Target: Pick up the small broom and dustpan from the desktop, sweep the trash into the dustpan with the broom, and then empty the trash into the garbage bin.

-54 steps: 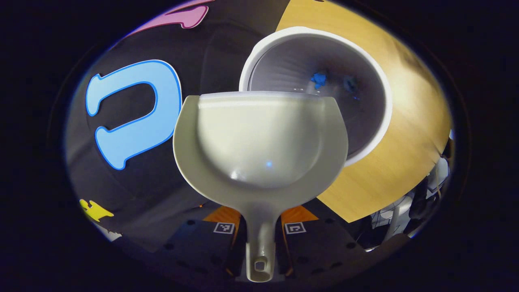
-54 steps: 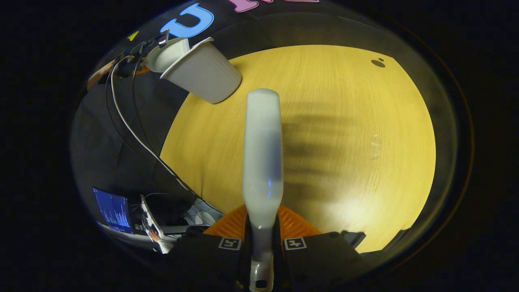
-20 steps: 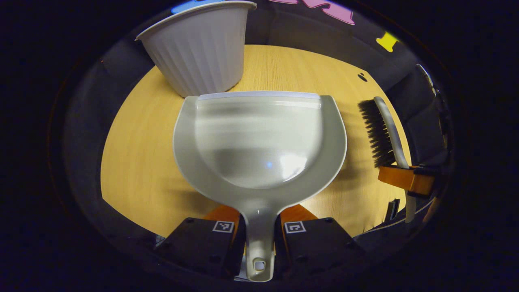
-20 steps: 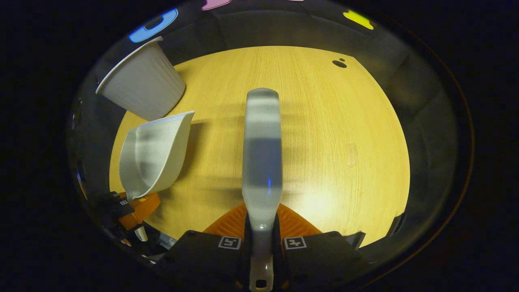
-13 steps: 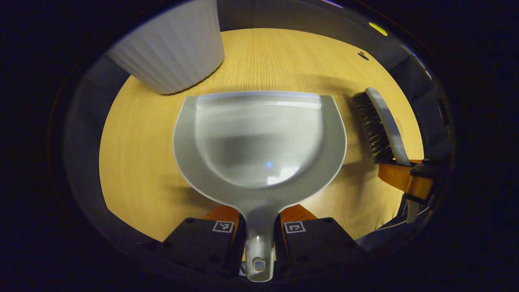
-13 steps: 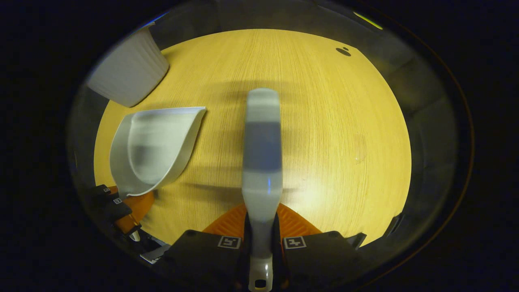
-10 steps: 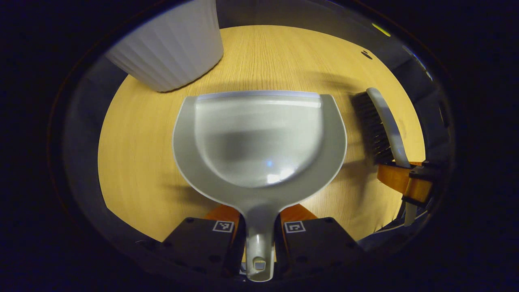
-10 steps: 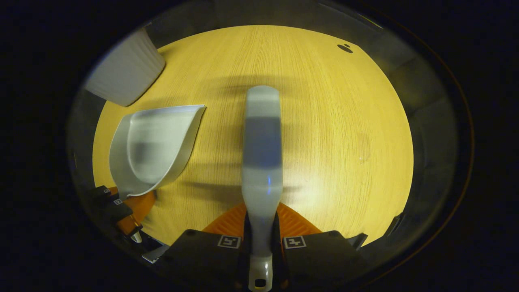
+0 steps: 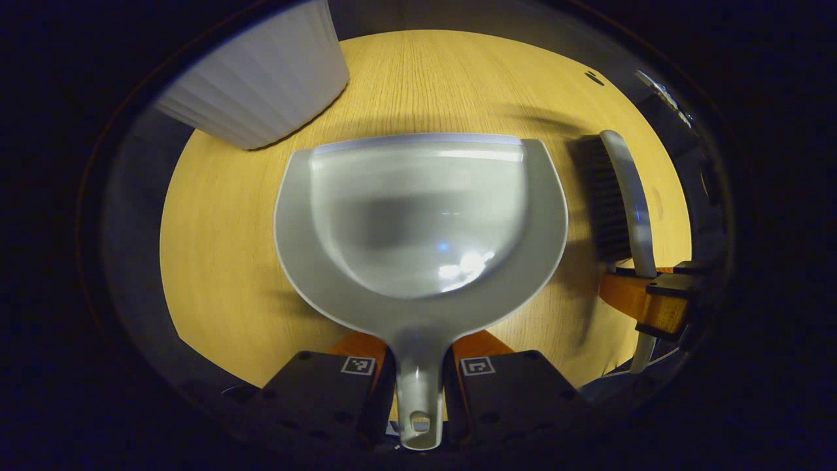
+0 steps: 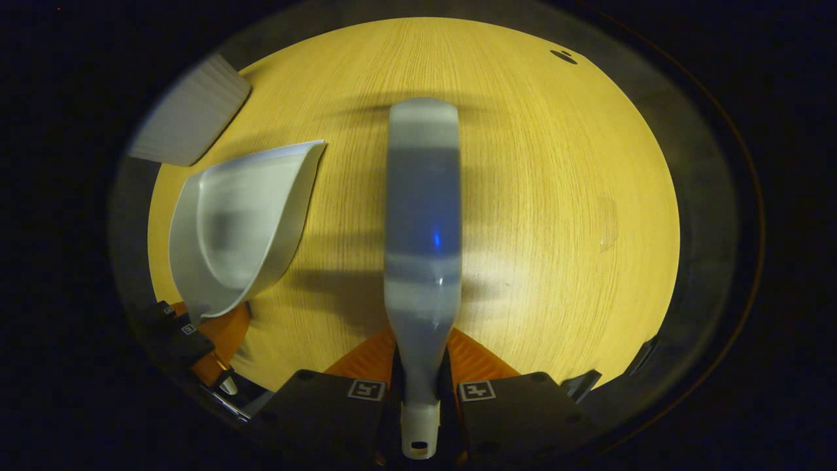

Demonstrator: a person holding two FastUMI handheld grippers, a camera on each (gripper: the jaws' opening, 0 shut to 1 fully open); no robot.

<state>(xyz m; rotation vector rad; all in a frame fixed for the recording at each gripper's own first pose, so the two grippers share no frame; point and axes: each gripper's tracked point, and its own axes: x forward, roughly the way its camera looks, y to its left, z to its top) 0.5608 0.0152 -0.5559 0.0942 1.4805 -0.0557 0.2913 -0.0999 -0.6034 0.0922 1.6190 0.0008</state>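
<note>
My left gripper (image 9: 418, 386) clamps the dustpan (image 9: 418, 222), my right gripper (image 10: 422, 392) the broom (image 10: 422, 216); lowering carelessly could knock the bin (image 9: 261, 85) off the worktop (image 9: 222, 248).

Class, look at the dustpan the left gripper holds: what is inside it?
The dustpan holds no visible trash, only its bare grey bowl with reflections. The wooden desktop directly beneath it is covered.
</note>
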